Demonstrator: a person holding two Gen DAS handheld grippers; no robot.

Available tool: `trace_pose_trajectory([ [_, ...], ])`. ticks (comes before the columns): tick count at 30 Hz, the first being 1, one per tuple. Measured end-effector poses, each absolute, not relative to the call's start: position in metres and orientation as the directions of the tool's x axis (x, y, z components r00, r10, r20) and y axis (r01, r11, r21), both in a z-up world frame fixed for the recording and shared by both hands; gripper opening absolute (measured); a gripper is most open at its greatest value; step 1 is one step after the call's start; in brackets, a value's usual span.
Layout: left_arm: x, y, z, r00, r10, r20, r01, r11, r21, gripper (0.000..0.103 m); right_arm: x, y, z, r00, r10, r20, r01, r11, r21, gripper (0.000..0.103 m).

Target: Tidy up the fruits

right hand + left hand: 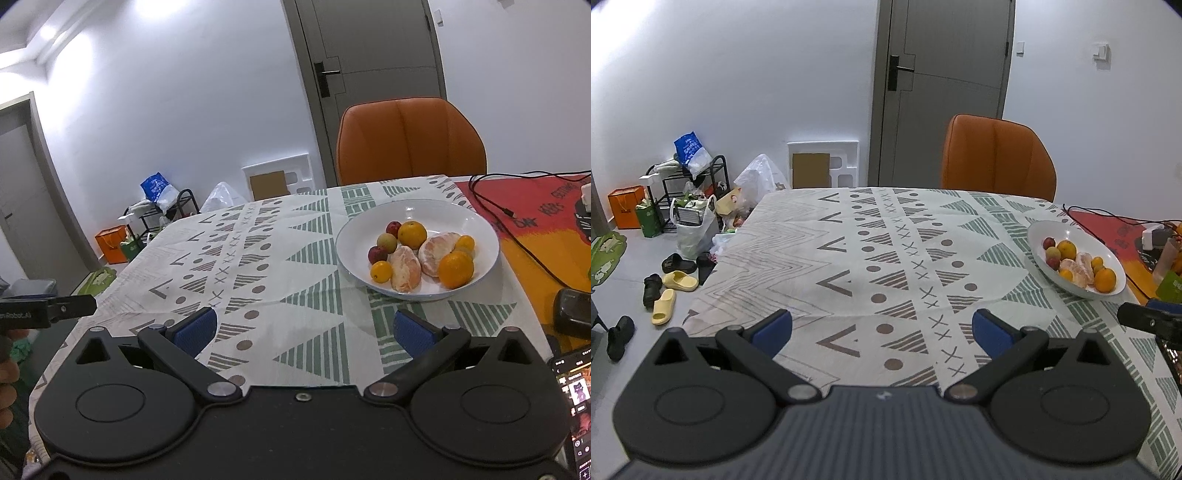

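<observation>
Both grippers, left (pixel 882 330) and right (pixel 304 330), spread wide, holding nothing, hovering over patterned cloth (pixel 280 266). Fruit (pixel 423 254) heaped in white bowl (pixel 480 229) ahead of right gripper, near orange chair (pixel 410 140).

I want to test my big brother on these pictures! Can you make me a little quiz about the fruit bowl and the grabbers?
1. True or false: the white bowl sits on the patterned tablecloth.
2. How many peeled citrus pieces lie in the bowl? A) none B) two C) five
3. Fill in: the chair behind the table is ____ coloured.

Key
1. True. The bowl rests on the cloth, near its edge beside the red mat.
2. B. Two peeled pieces lie among whole oranges and small reddish fruits.
3. Orange.
Bonus fact: the left gripper and the right gripper are both open and hold nothing.
</observation>
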State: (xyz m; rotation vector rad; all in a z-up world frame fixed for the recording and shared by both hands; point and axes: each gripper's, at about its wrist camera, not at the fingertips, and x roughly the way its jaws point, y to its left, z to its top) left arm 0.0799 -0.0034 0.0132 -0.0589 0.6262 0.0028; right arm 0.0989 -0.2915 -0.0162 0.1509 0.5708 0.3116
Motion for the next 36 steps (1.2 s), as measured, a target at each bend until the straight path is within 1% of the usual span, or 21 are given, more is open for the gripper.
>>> trace_pose_trajectory([
  [36, 0.0808, -0.0058, 0.0136, 0.807, -0.019, -0.590, -0.010, 0.999, -0.047, 0.103, 0.0978, -0.2946, -0.0133, 0.800, 0.338, -0.496, -0.257, 0.940, 0.226, 0.103],
])
